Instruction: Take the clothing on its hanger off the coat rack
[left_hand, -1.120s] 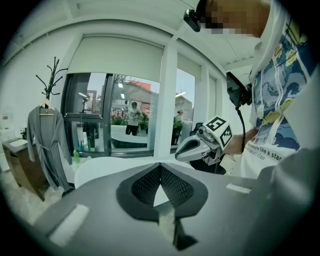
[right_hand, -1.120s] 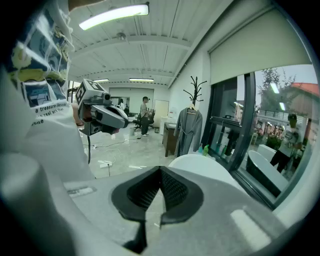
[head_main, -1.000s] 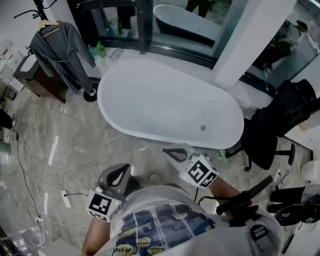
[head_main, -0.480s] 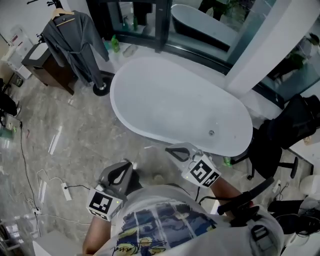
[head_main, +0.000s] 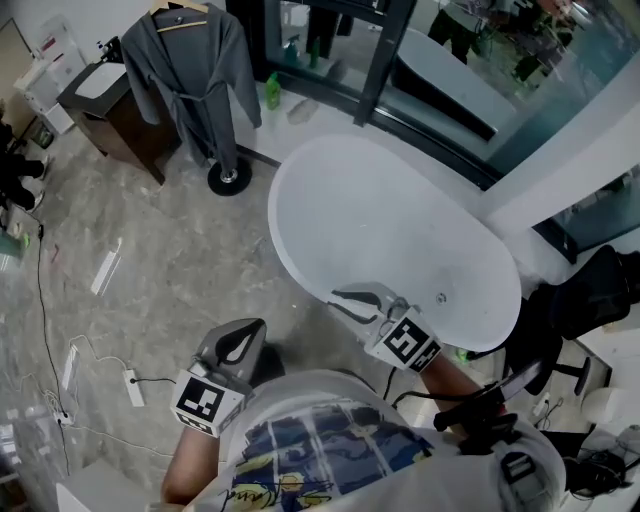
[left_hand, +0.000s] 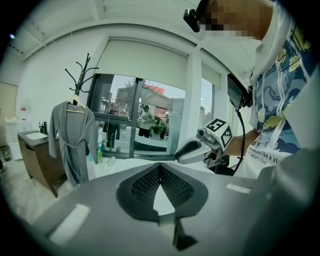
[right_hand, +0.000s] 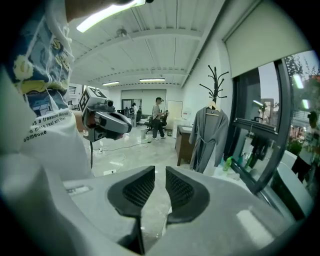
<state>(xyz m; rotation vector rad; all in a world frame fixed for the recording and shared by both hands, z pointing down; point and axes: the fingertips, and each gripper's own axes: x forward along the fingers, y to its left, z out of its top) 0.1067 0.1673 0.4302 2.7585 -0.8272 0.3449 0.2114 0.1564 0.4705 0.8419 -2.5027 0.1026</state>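
Observation:
A grey robe (head_main: 190, 70) hangs on a wooden hanger (head_main: 180, 8) from a black coat rack, whose round base (head_main: 229, 178) stands on the floor at the top left of the head view. Both grippers are held low in front of me, well short of the robe. My left gripper (head_main: 238, 345) is shut and empty, its tips meeting (left_hand: 159, 165), with the robe (left_hand: 75, 135) far off to its left. My right gripper (head_main: 350, 298) is opening: a narrow gap (right_hand: 160, 172) shows between its pads, with nothing in it. From it the robe (right_hand: 205, 135) and rack (right_hand: 214, 82) show ahead to the right.
A white bathtub (head_main: 390, 230) lies between me and the glass wall. A brown cabinet (head_main: 110, 110) stands left of the rack, and a green bottle (head_main: 272, 92) to its right. A black office chair (head_main: 590, 300) is at the right; a power strip (head_main: 130, 385) and cables lie on the floor at the left.
The head view has swung so the robe and rack sit larger and further right, and the tub has shifted right. Both grippers stay at the same place before my body.

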